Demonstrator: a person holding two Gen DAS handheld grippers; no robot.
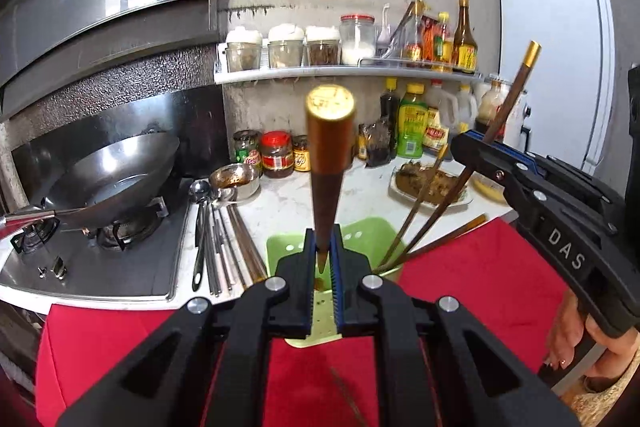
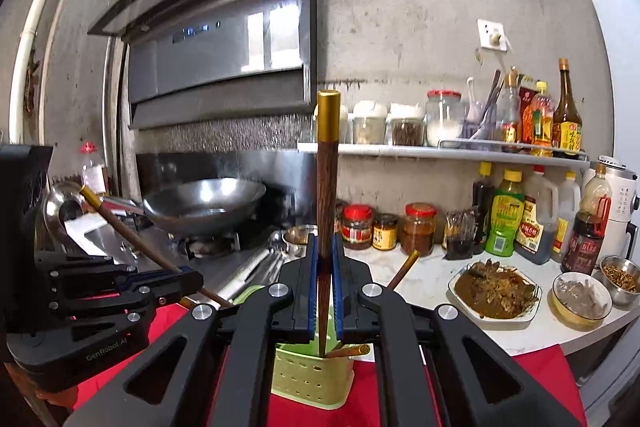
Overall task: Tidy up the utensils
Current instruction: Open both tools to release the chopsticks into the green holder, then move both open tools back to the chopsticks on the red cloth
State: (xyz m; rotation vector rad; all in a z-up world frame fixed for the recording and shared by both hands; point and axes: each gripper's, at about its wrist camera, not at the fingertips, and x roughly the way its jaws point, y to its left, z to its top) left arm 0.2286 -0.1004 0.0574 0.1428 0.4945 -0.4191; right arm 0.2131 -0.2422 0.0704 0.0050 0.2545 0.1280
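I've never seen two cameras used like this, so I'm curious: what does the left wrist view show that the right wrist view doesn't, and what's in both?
Only the left wrist view shows the stove knobs and the person's hand holding the right hand-held gripper.

Only the right wrist view shows the white pipe, the ladle and two small bowls beside the food plate.

Both show each gripper clamped on a gold-capped chopstick, the left hand-held gripper, the green utensil holder, the wok and the spice shelf.

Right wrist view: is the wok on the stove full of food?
No, the wok on the stove shows only a bare, shiny metal inside with no food visible in it.
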